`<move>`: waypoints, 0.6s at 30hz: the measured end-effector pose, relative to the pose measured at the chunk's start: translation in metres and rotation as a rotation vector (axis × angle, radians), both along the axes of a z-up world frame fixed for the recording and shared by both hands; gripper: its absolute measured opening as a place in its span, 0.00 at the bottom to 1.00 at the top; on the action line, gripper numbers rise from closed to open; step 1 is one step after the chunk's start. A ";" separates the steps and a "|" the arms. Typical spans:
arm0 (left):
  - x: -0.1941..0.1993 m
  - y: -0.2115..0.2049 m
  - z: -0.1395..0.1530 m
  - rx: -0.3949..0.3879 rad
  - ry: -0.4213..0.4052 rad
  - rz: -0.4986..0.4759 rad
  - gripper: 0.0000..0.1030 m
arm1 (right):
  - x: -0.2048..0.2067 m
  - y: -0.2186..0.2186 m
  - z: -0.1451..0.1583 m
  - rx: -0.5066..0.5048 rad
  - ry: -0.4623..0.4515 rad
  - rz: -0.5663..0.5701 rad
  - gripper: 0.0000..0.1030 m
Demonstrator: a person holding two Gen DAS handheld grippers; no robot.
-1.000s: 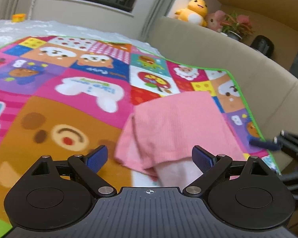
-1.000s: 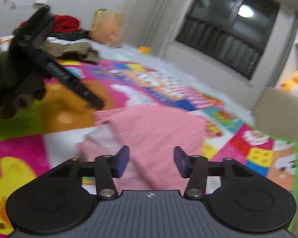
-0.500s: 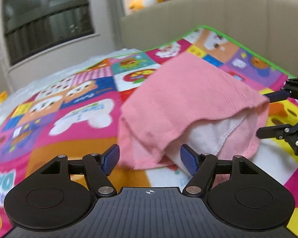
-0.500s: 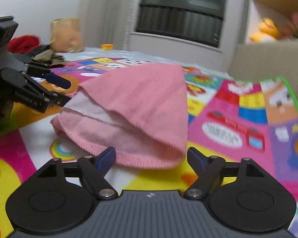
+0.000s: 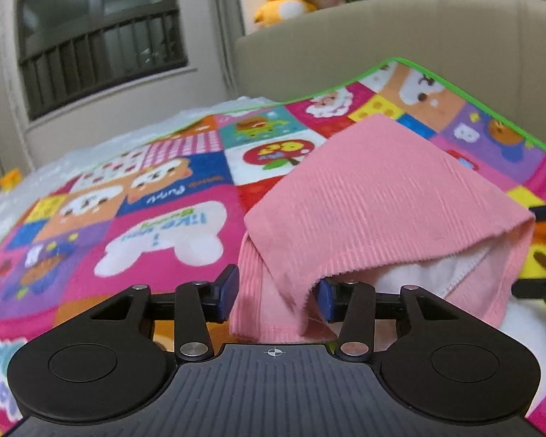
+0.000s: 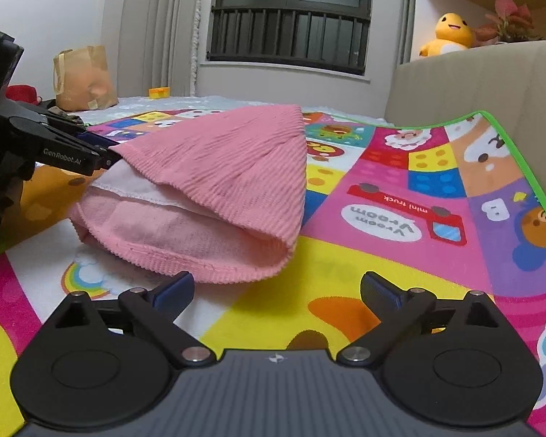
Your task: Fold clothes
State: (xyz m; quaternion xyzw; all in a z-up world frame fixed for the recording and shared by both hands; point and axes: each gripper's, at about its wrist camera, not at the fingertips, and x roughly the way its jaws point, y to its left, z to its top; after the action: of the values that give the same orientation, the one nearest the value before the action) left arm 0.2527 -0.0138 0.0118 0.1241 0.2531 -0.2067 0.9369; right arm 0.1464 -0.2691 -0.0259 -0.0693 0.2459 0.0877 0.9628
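Folded pink ribbed garment (image 6: 214, 185) lies on the colourful cartoon-print play mat (image 6: 436, 182). Left gripper (image 5: 275, 293), jaws just closing, straddles its corner at 6 o'clock without visibly pinching. Right gripper (image 6: 276, 286), jaws just opening, stands spread and empty.

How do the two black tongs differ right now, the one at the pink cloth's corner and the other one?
The left tongs have a corner of the pink garment between their blue pads and have just been closing; the right tongs have just been opening and stand wide with nothing between them, short of the garment's hem. Both point low over the colourful play mat.
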 end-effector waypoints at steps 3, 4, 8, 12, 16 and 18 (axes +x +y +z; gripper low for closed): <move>0.004 -0.009 -0.006 0.016 0.007 -0.009 0.61 | 0.001 0.004 -0.002 -0.023 0.008 0.009 0.98; 0.005 -0.012 -0.008 0.022 0.003 -0.009 0.56 | 0.002 0.004 -0.002 -0.023 0.010 0.009 0.98; 0.003 -0.012 0.000 0.004 -0.029 0.003 0.04 | 0.003 0.002 -0.003 -0.013 0.013 -0.002 0.99; -0.021 -0.005 0.032 -0.057 -0.088 -0.037 0.03 | 0.003 0.001 -0.004 -0.004 0.010 -0.005 0.99; -0.053 -0.013 0.045 -0.077 -0.088 -0.133 0.03 | 0.008 -0.002 -0.004 0.023 0.037 0.004 0.99; -0.059 -0.024 0.032 -0.053 -0.048 -0.167 0.03 | 0.009 -0.005 -0.003 0.049 0.045 0.000 0.99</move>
State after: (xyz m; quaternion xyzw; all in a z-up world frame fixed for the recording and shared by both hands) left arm 0.1936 -0.0381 0.0438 0.1248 0.2138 -0.2877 0.9252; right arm 0.1552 -0.2744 -0.0287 -0.0438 0.2653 0.0951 0.9585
